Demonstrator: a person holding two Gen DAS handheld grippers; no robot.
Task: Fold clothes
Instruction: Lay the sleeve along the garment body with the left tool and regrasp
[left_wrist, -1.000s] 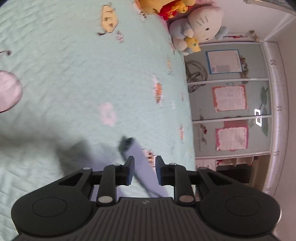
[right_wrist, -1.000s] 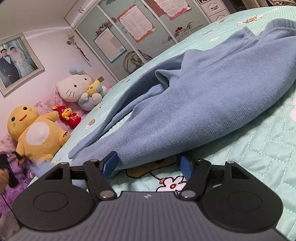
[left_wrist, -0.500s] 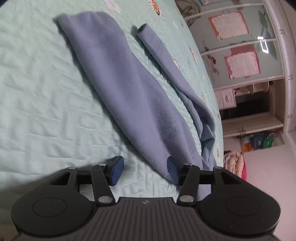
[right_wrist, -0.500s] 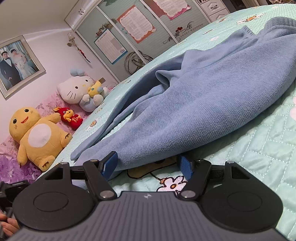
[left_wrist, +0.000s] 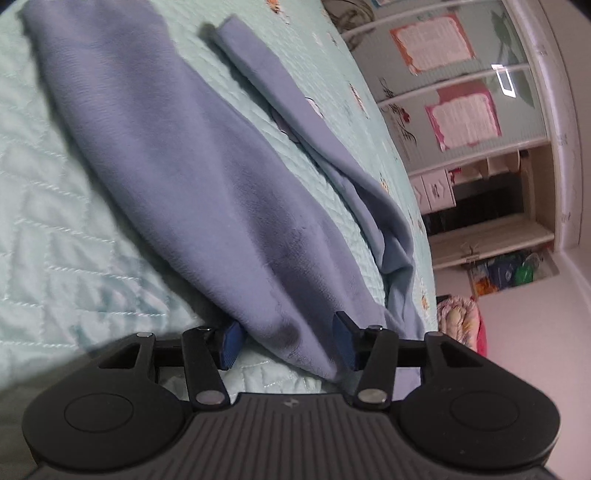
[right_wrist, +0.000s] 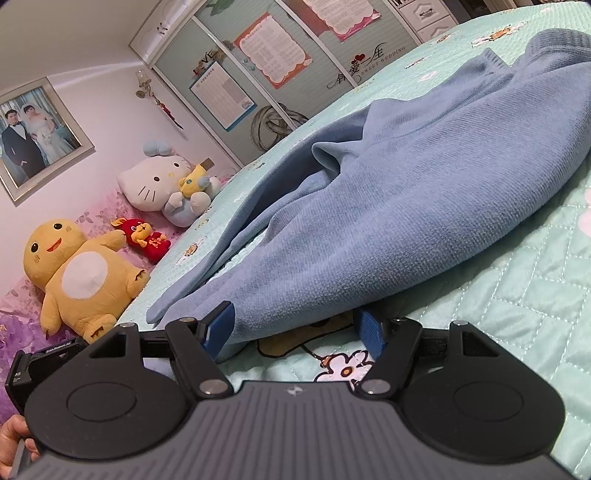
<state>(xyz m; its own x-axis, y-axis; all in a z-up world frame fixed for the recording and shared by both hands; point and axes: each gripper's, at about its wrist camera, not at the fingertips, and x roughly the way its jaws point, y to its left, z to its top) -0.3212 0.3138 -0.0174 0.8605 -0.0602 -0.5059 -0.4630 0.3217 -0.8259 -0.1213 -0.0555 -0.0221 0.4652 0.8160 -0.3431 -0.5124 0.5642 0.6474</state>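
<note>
Straddling the blue sweater's (left_wrist: 207, 192) hem, left gripper (left_wrist: 288, 345) fingers, just opened, sit spread; right gripper (right_wrist: 295, 330) spread likewise over the bed (right_wrist: 517, 302), both poised to pinch.

The left hand-held gripper (left_wrist: 288, 341) points forward and somewhat downward. Its jaws have just been opening and now stand apart, with blue fabric lying between them; the blue pads (left_wrist: 229, 344) do not press on it. The right hand-held gripper (right_wrist: 297, 330) is also tipped slightly down, its jaws set wide, the pads (right_wrist: 370, 332) clear of the cloth edge. A person's hand (right_wrist: 16, 441) shows at the lower left of the right wrist view.
</note>
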